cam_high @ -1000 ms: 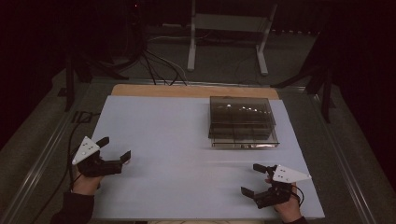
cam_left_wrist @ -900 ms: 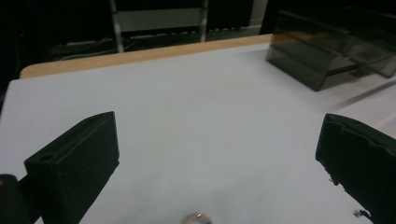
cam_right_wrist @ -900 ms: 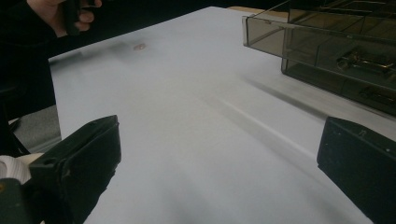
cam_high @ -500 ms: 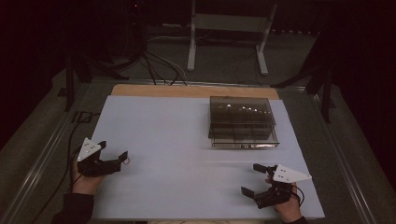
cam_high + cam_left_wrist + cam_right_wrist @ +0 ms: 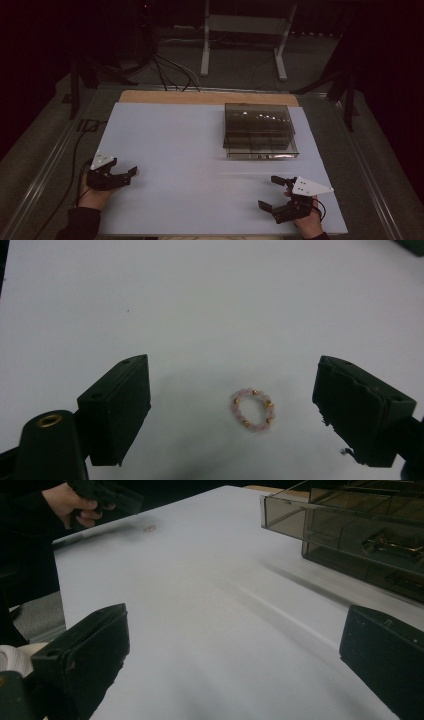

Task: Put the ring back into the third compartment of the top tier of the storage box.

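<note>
A small beaded ring (image 5: pixel 252 410) of pink and gold beads lies flat on the white counter (image 5: pixel 200 150), near its left front edge. The left gripper (image 5: pixel 235 412) hangs just above it, jaws apart on either side and just now closing, not touching it, likely lining up a pickup. The right gripper (image 5: pixel 274 192) rests wide and empty, well apart, short of a smoky clear compartment box (image 5: pixel 259 131).

The left gripper (image 5: pixel 131 172), held in the person's left hand (image 5: pixel 92 192), has been lowered towards the pale blue table sheet (image 5: pixel 200 150) since the earlier pictures. Its jaws have just been closing, though a wide gap is left. The small ring of pink and gold beads (image 5: pixel 252 409) lies on the sheet between them, untouched by either pad.
</note>
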The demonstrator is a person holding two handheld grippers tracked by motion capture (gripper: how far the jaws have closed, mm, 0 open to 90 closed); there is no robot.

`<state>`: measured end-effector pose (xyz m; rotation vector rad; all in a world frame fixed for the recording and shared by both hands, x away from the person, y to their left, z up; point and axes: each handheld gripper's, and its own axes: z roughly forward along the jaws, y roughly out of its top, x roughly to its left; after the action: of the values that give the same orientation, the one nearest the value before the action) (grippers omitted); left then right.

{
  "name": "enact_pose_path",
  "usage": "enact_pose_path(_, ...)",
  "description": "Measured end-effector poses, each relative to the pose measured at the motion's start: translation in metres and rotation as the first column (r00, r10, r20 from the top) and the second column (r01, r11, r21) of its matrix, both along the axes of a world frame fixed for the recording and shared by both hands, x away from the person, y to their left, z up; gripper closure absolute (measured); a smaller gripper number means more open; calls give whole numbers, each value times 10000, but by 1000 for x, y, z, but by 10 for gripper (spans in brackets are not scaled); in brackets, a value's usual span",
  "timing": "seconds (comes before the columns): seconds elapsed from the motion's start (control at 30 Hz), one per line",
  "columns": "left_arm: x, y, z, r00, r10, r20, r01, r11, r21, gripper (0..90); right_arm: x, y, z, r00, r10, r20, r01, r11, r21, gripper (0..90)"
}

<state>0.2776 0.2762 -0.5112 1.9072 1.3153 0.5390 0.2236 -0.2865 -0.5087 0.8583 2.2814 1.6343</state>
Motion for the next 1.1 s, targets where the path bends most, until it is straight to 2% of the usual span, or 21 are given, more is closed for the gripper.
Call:
enact_pose_path(0.17, 0, -2, -3, 9998, -160, -149, 161, 9998, 71, 245, 0, 0, 0, 10000, -5, -27, 5, 10000, 2, 0)
enact_pose_path(0.2, 0, -3, -3, 9998, -147, -137, 149, 9998, 156, 267, 0, 0, 0, 10000, -8, -14, 8, 10000, 14, 0)
enact_pose_path(0.23, 1, -3, -3, 9998, -152, -136, 154, 9997, 175, 335, 0, 0, 0, 10000, -8, -24, 8, 10000, -2, 0)
enact_pose_path(0.27, 1, -3, -3, 9998, -164, -134, 166, 9998, 134, 335, 0, 0, 0, 10000, -8, -24, 8, 10000, -2, 0)
enact_pose_path(0.33, 1, -4, -3, 9997, -197, -139, 199, 9997, 130, 415, 0, 0, 0, 10000, -2, -24, 2, 10000, 11, 0)
enact_pose_path(0.37, 1, -4, -3, 9997, -188, -167, 191, 9997, 173, 415, 0, 0, 0, 10000, -2, -24, 2, 10000, 11, 0)
enact_pose_path(0.4, 1, -4, -4, 9996, -169, -211, 172, 9997, 176, 459, 0, 0, 0, 10000, -12, -28, 12, 10000, 7, 0)
enact_pose_path(0.53, 3, -5, -8, 9985, -310, -448, 322, 9991, 260, 528, 0, 0, 0, 10000, 11, -11, -11, 10000, 14, 0)
enact_pose_path(0.6, 5, -7, -11, 9974, -401, -592, 428, 9981, 450, 559, 0, 0, 0, 10000, -2, -29, 2, 10000, 4, 0)
enact_pose_path(0.67, 6, -8, -13, 9978, -283, -596, 321, 9975, 632, 592, 0, 0, 0, 10000, 2, -34, -2, 10000, 2, 0)
enact_pose_path(0.97, 11, -12, -18, 9962, -305, -819, 373, 9959, 827, 717, 0, 0, 0, 10000, -4, -26, 4, 10000, 12, 0)
enact_pose_path(1.1, 12, -12, -18, 9960, -279, -845, 354, 9954, 888, 737, 0, 0, 0, 10000, -10, -22, 10, 10000, 8, 0)
